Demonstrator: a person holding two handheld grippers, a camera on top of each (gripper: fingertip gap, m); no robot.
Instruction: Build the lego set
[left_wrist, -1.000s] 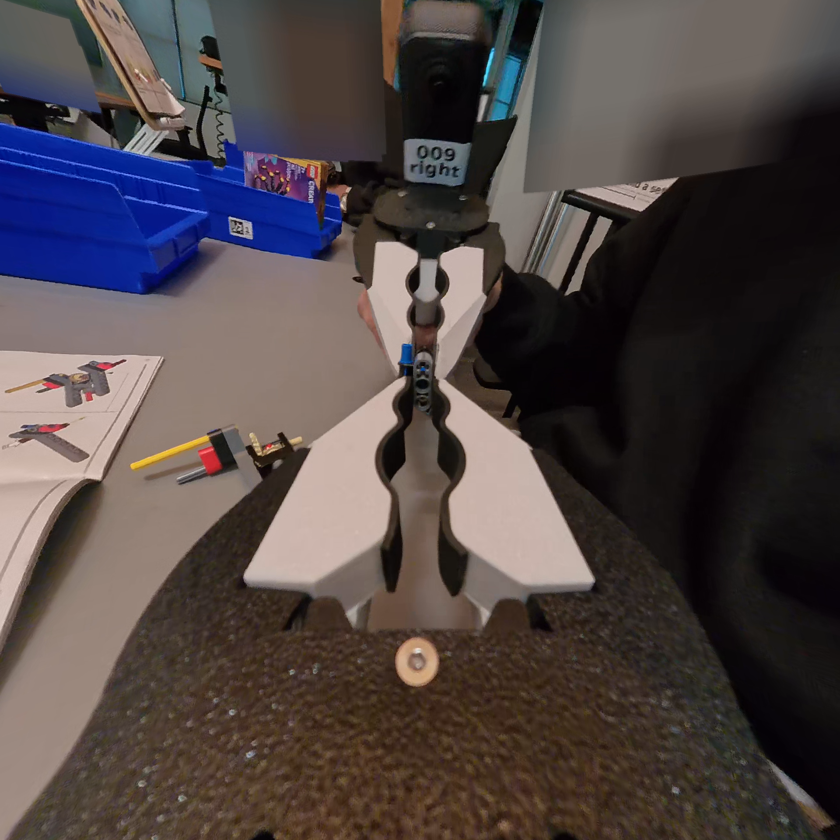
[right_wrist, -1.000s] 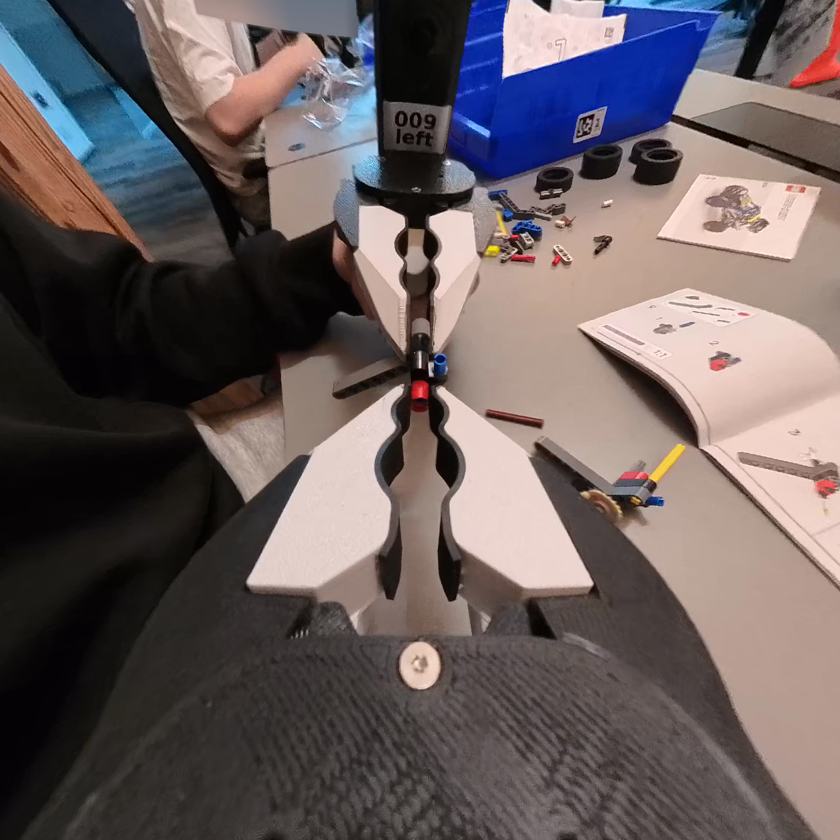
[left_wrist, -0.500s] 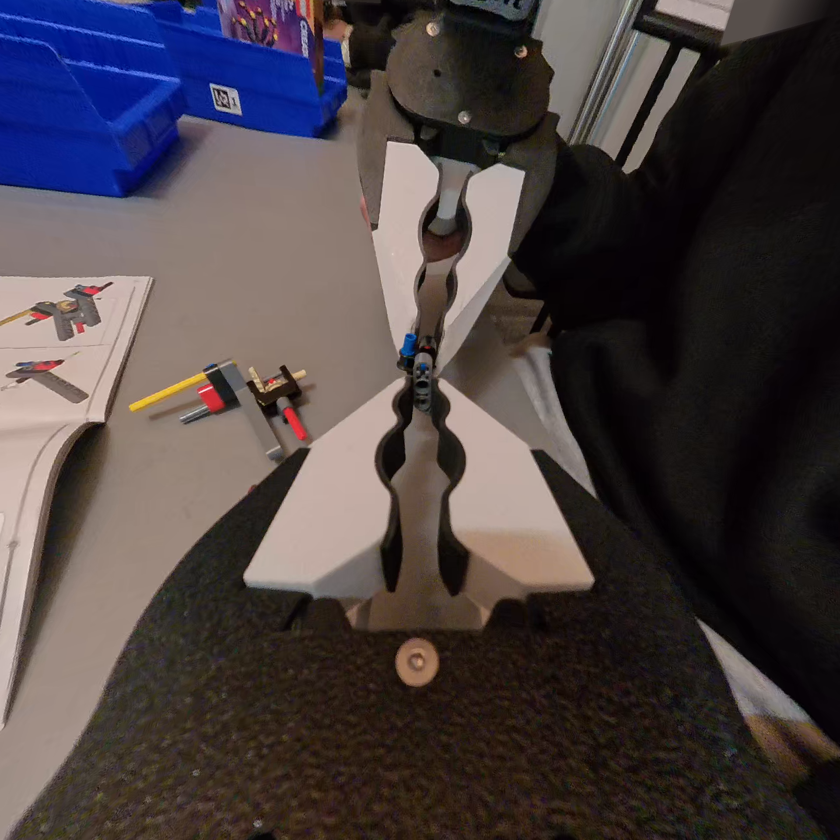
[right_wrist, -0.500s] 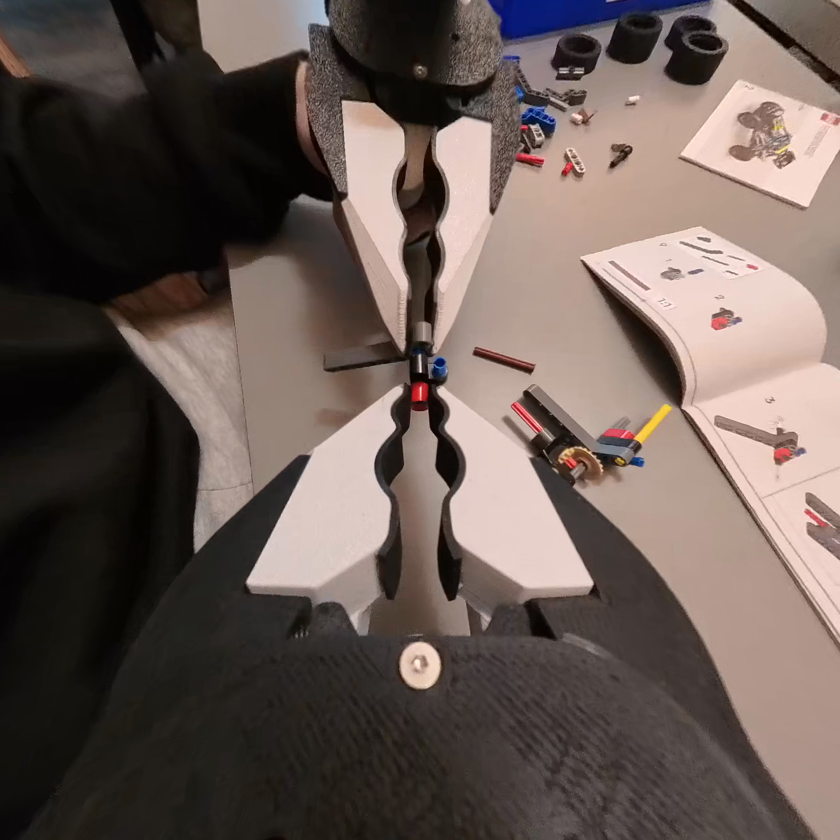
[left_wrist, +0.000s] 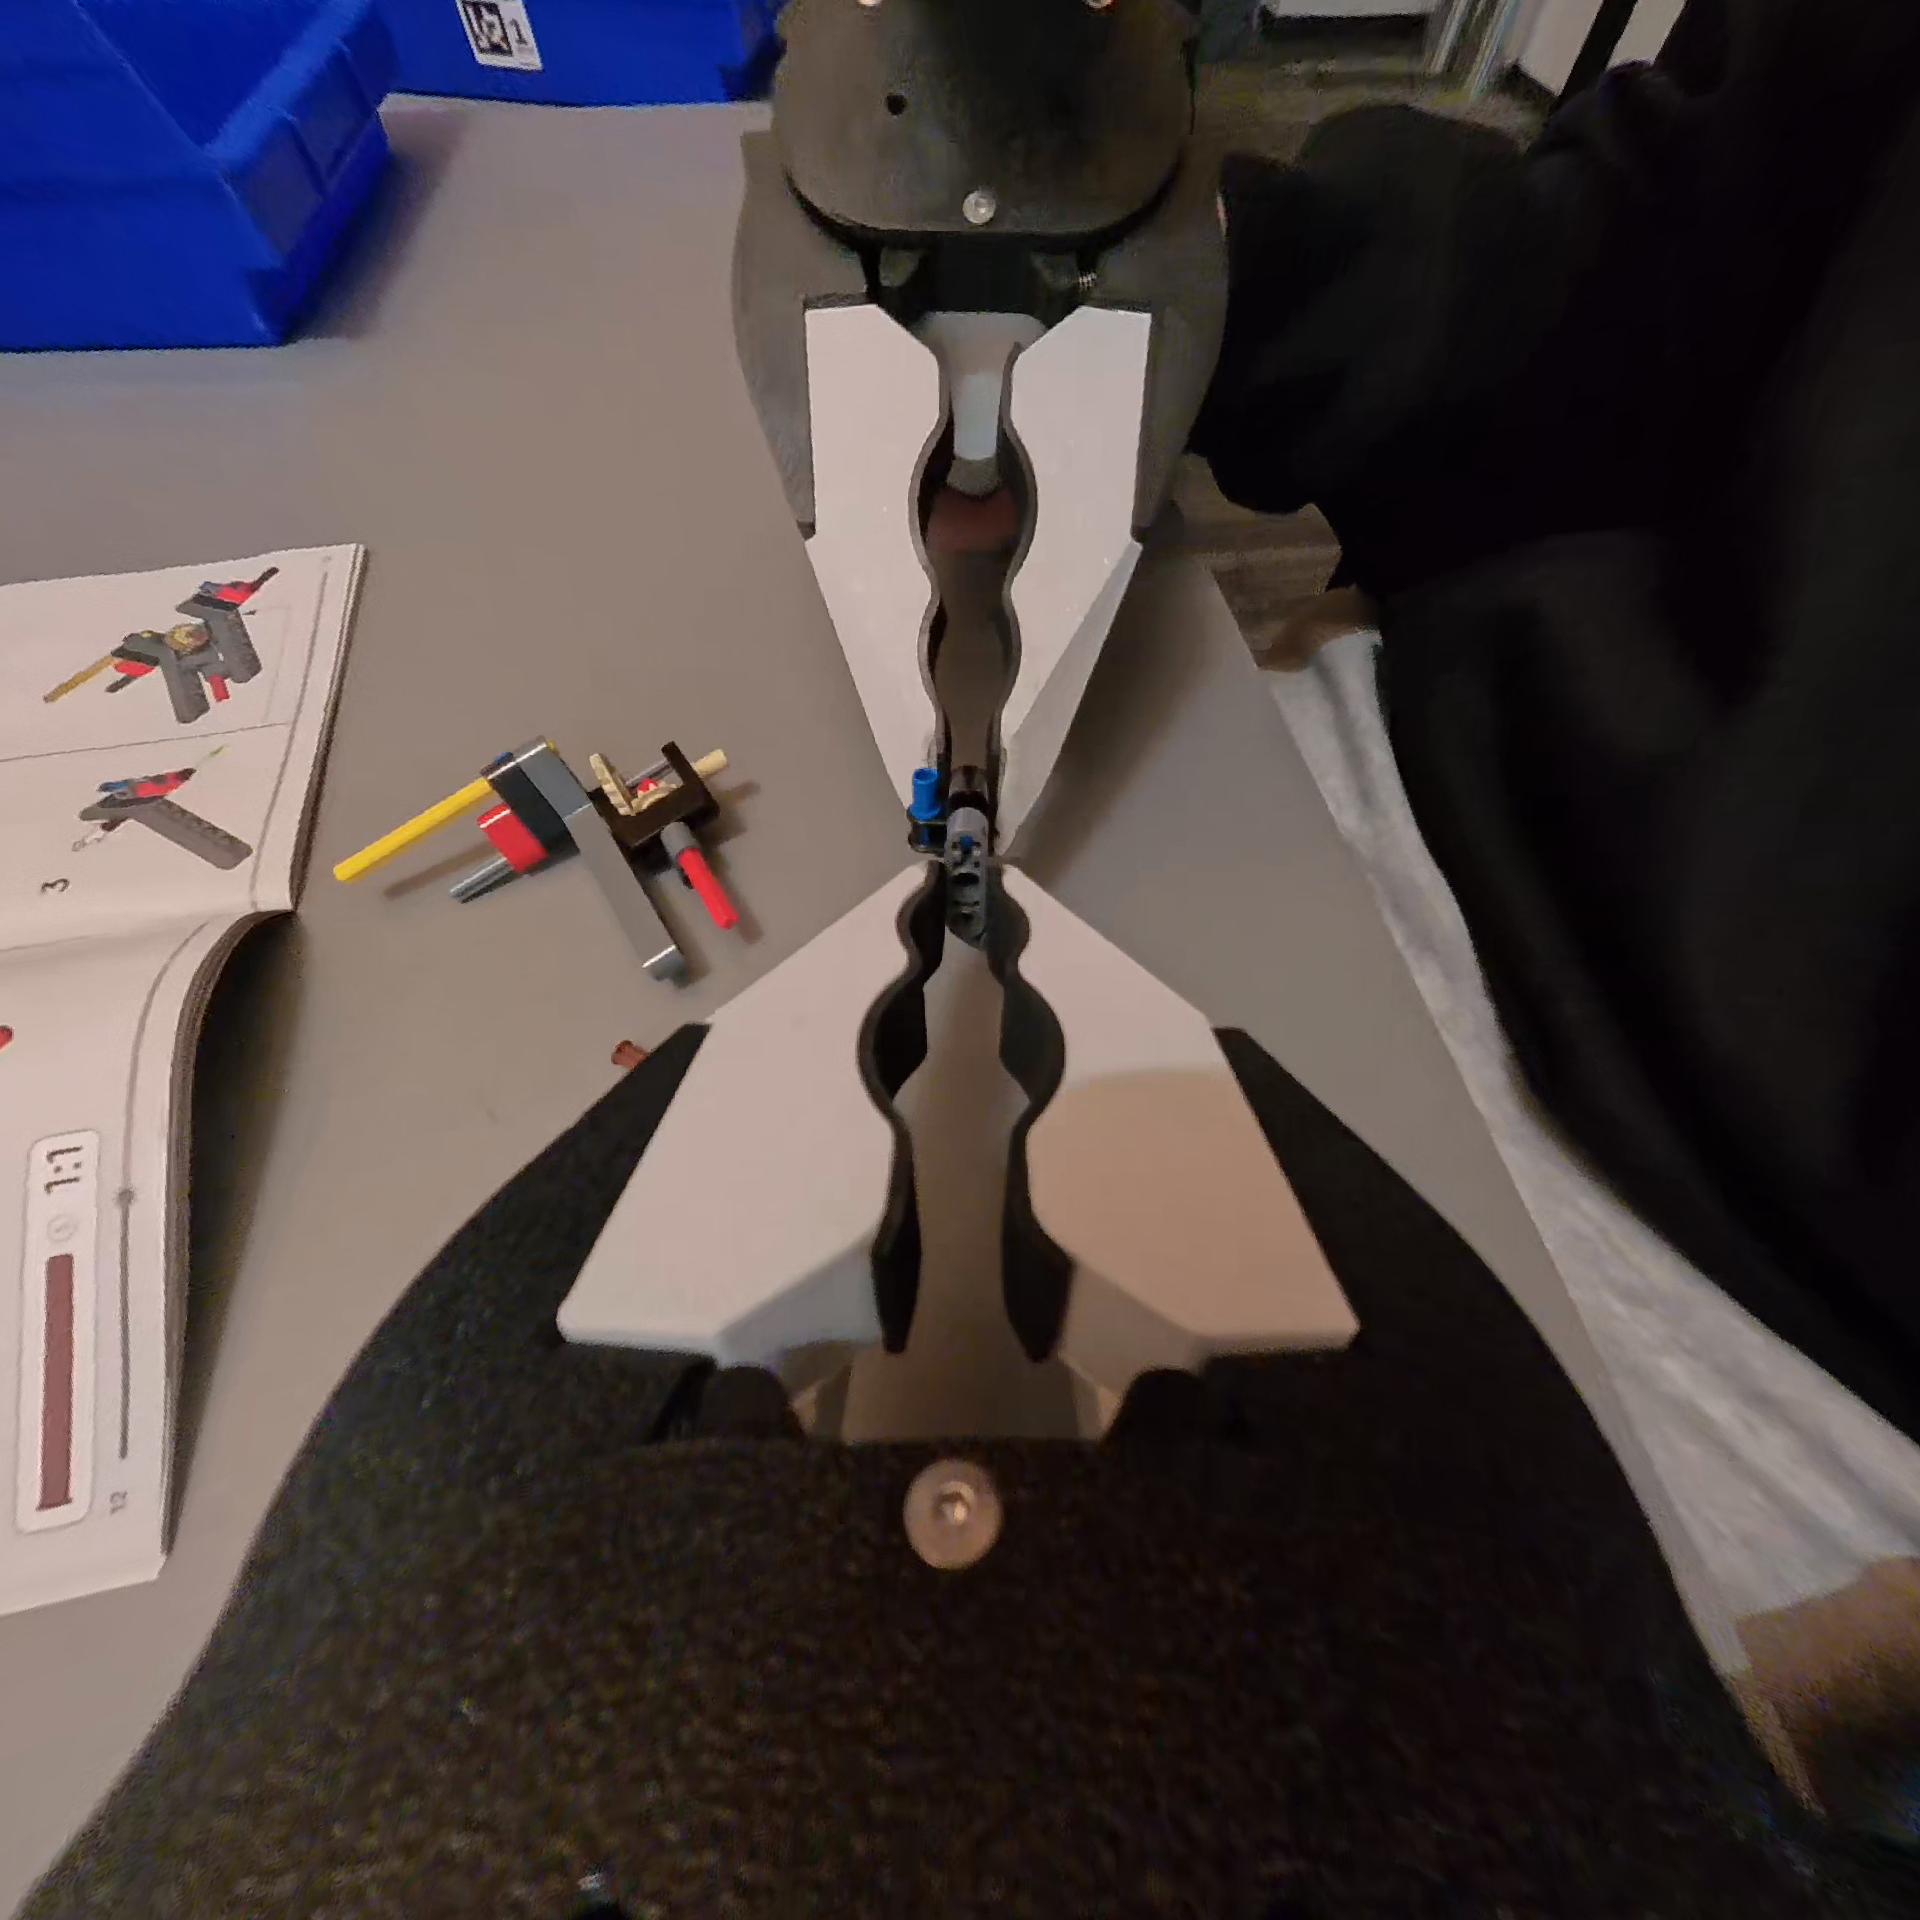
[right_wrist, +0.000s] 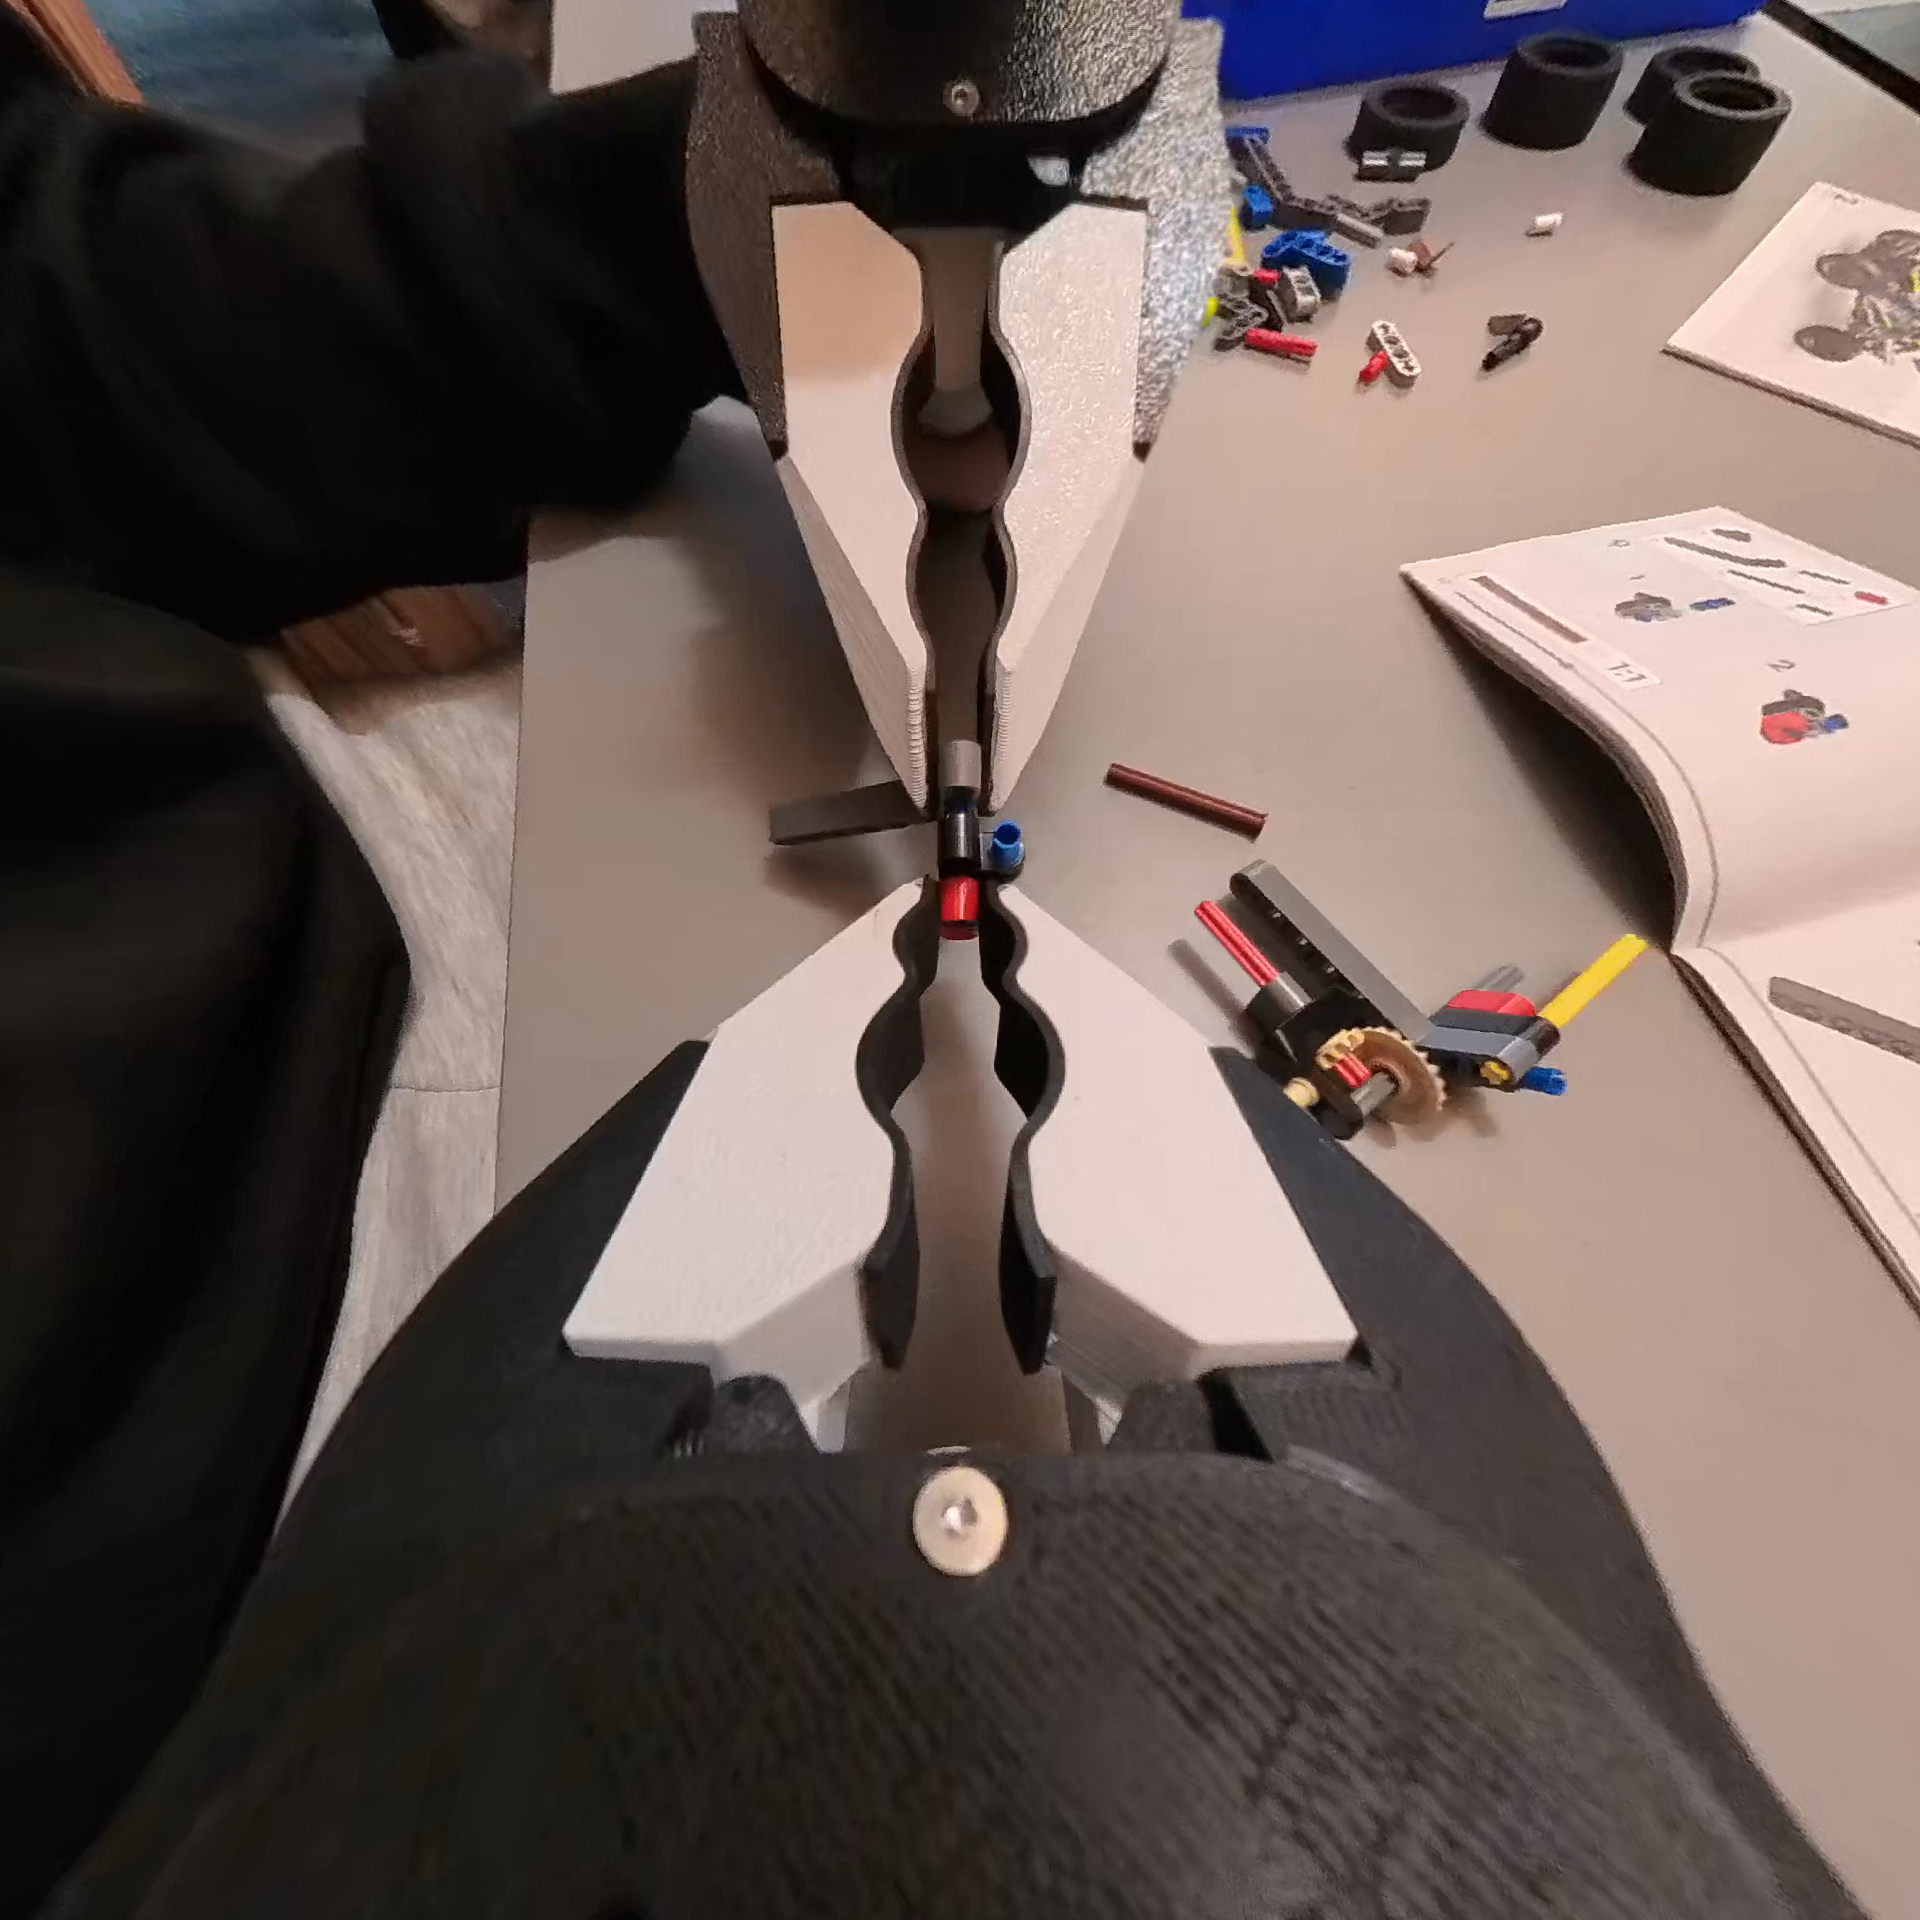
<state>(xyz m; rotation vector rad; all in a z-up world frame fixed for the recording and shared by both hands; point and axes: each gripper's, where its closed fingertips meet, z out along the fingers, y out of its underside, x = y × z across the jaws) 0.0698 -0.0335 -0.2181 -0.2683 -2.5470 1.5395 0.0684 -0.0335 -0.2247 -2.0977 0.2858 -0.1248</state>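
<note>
My left gripper (left_wrist: 961, 896) and right gripper (right_wrist: 961, 902) meet tip to tip above the grey table (left_wrist: 520, 416), both shut on one small lego assembly. In the left wrist view my fingers pinch its dark grey holed piece (left_wrist: 966, 873), with a blue pin (left_wrist: 923, 795) sticking out to the side. The right gripper (left_wrist: 961, 805) comes in from above. In the right wrist view my fingers pinch its red end (right_wrist: 958, 902). A black connector (right_wrist: 958, 831) and the blue pin (right_wrist: 1005, 844) sit between the tips. The left gripper (right_wrist: 961, 795) holds the grey end (right_wrist: 963, 767).
A larger sub-assembly (right_wrist: 1382, 1029) with a yellow axle and tan gear lies on the table; it also shows in the left wrist view (left_wrist: 582, 842). An open manual (right_wrist: 1714, 727), a brown axle (right_wrist: 1184, 795), loose parts (right_wrist: 1299, 270), black tires (right_wrist: 1558, 94) and blue bins (left_wrist: 156, 177) are nearby. Left and right tips are no more than a few centimetres apart. The brown axle (right_wrist: 1184, 795) is about 7 cm from both grippers' fingertips.
Both grippers stay shut on the small assembly. Both have tipped down toward the table, so the table parts look nearer and the far gripper's upper body has left each view.
</note>
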